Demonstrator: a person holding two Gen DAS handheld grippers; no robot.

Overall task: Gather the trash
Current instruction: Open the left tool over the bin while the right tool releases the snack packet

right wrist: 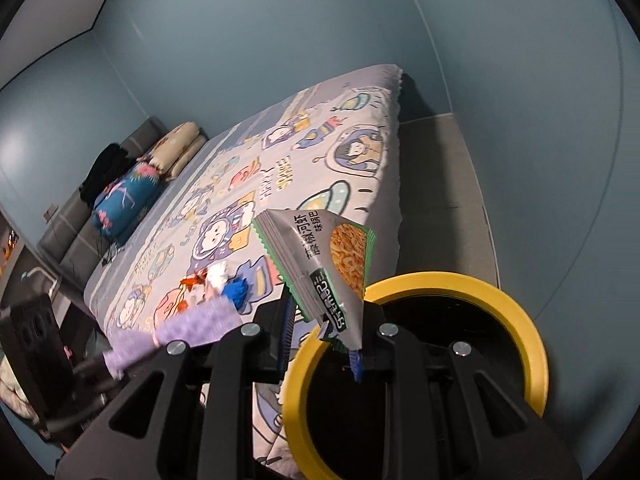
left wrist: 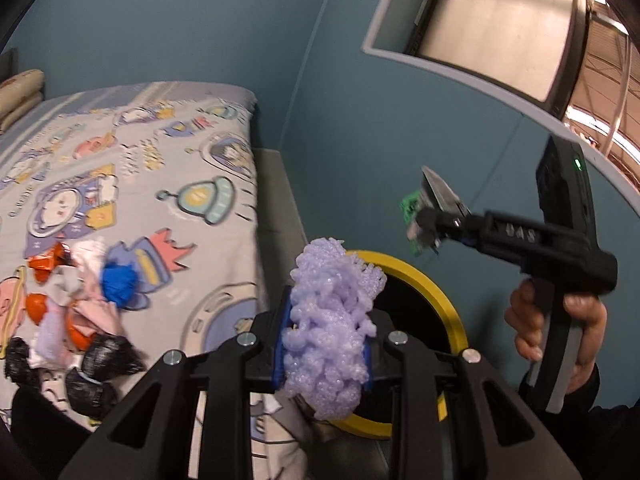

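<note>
My left gripper (left wrist: 326,356) is shut on a lilac foam net (left wrist: 332,300), held just in front of the yellow-rimmed black bin (left wrist: 424,276) beside the bed. My right gripper (right wrist: 322,344) is shut on a silver and green snack packet (right wrist: 316,256), which hangs above the near left rim of the bin (right wrist: 532,344). In the left wrist view the right gripper (left wrist: 422,232) and its packet (left wrist: 438,190) are over the bin's far right side, with a hand (left wrist: 580,320) on the handle. The lilac foam net (right wrist: 192,326) shows at the left of the right wrist view.
A pile of trash (left wrist: 84,296) lies on the cartoon-print bed sheet (left wrist: 168,152): orange wrappers, a blue ball, white tissue, black foam nets. Pillows (right wrist: 176,148) lie at the bed's head. A strip of grey floor (right wrist: 436,168) runs between bed and blue wall.
</note>
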